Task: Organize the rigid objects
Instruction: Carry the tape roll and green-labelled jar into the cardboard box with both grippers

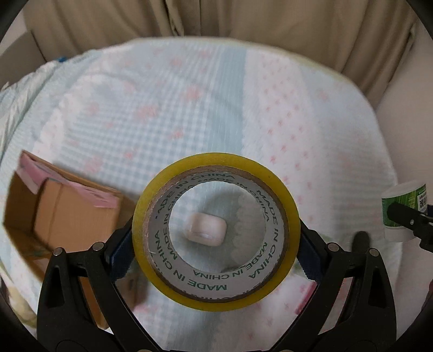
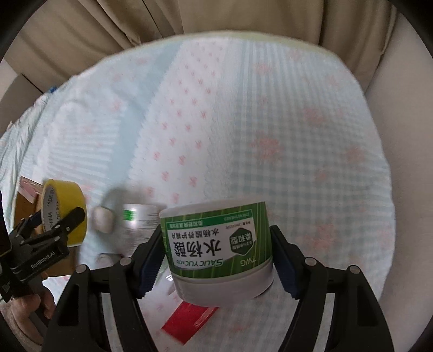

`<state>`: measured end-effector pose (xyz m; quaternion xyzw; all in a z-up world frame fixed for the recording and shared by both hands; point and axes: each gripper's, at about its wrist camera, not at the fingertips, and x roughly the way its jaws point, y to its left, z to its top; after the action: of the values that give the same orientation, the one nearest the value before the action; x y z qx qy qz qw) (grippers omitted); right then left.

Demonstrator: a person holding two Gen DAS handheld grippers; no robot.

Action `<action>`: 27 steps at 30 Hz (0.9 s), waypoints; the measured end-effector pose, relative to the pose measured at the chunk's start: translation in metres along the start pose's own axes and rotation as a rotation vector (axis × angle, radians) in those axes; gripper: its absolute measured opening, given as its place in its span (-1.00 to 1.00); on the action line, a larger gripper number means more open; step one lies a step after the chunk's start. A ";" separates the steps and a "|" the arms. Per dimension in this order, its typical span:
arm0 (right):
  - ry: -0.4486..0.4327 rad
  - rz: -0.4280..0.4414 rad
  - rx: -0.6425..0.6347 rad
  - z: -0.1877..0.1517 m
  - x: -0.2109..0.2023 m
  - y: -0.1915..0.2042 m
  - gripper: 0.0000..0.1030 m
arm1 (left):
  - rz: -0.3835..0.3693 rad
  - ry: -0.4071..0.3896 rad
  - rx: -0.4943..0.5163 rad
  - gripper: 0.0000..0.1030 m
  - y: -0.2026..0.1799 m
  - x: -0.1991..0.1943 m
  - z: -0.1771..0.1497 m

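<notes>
My left gripper [image 1: 216, 251] is shut on a yellow tape roll [image 1: 291, 216], held above the bed; it also shows at the left of the right wrist view [image 2: 65, 197]. My right gripper [image 2: 216, 262] is shut on a green-and-white jar [image 2: 216, 246], held upside down above the bed; the jar shows at the right edge of the left wrist view [image 1: 403, 208]. A small pale pink case [image 1: 205, 228] lies on the bedspread, seen through the roll's hole, and in the right wrist view [image 2: 102, 216]. A silver can [image 2: 138, 216] lies next to it.
An open cardboard box [image 1: 62, 214] with pink flaps sits at the left on the checked bedspread [image 1: 189, 108]. A red flat packet [image 2: 189, 322] lies under my right gripper. Beige curtains [image 1: 216, 19] hang behind the bed.
</notes>
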<state>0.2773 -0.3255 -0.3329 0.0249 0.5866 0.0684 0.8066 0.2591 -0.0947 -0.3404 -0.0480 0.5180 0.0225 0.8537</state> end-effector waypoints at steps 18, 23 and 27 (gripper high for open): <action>-0.221 0.037 0.018 -0.021 -0.173 0.144 0.34 | -0.078 -0.160 0.119 0.89 0.118 -0.198 0.041; -0.248 0.034 0.054 -0.027 -0.178 0.211 0.34 | -0.101 -0.135 0.183 0.89 0.185 -0.201 0.051; -0.232 0.049 0.133 -0.033 -0.168 0.264 0.34 | -0.108 -0.102 0.268 0.89 0.237 -0.188 0.054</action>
<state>0.1735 -0.0892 -0.1534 0.1006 0.4916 0.0457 0.8638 0.1989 0.1489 -0.1622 0.0399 0.4688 -0.0903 0.8778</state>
